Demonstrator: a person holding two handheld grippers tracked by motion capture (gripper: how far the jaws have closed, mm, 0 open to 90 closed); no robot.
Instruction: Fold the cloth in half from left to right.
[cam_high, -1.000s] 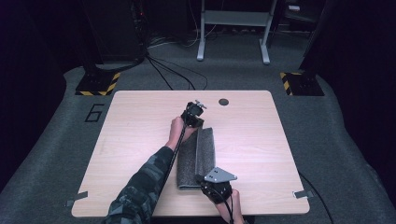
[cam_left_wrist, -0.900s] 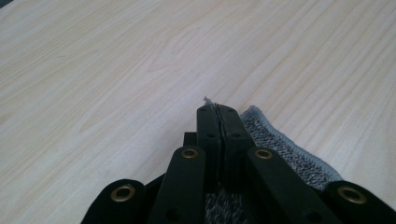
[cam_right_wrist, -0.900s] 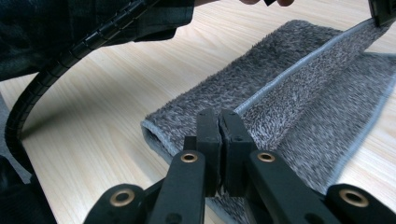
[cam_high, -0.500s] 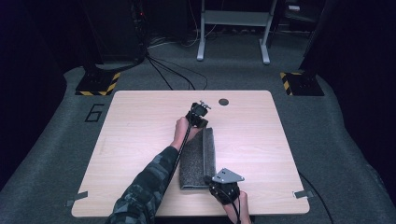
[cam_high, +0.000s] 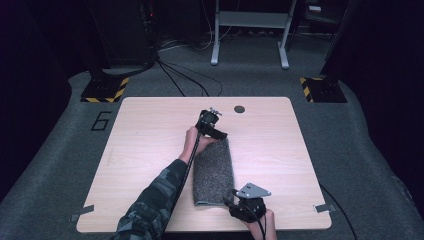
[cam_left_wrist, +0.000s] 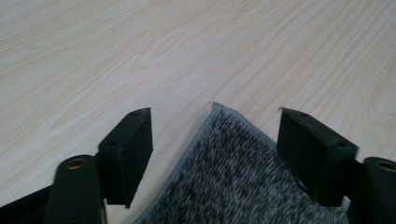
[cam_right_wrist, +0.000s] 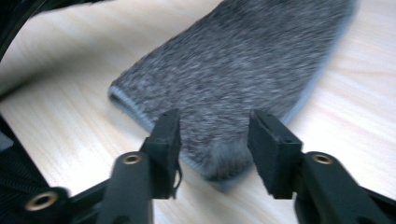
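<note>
A grey knitted cloth, folded into a long strip, lies flat on the wooden table. My left gripper sits at the strip's far end. In the left gripper view it is open, its jaws just having spread, and the cloth's corner lies loose on the wood between them. My right gripper is at the near right corner. Its jaws have also just been opening and stand open around the rounded corner of the cloth without pressing it.
A dark round hole marks the table's far edge. Bare wood lies left and right of the cloth. On the floor beyond stand black posts on striped bases, a metal frame and loose cables.
Both grippers have opened and let go of the cloth, which now lies flat. The right gripper has shifted a little to the right at the near edge. The left hand has barely moved.
</note>
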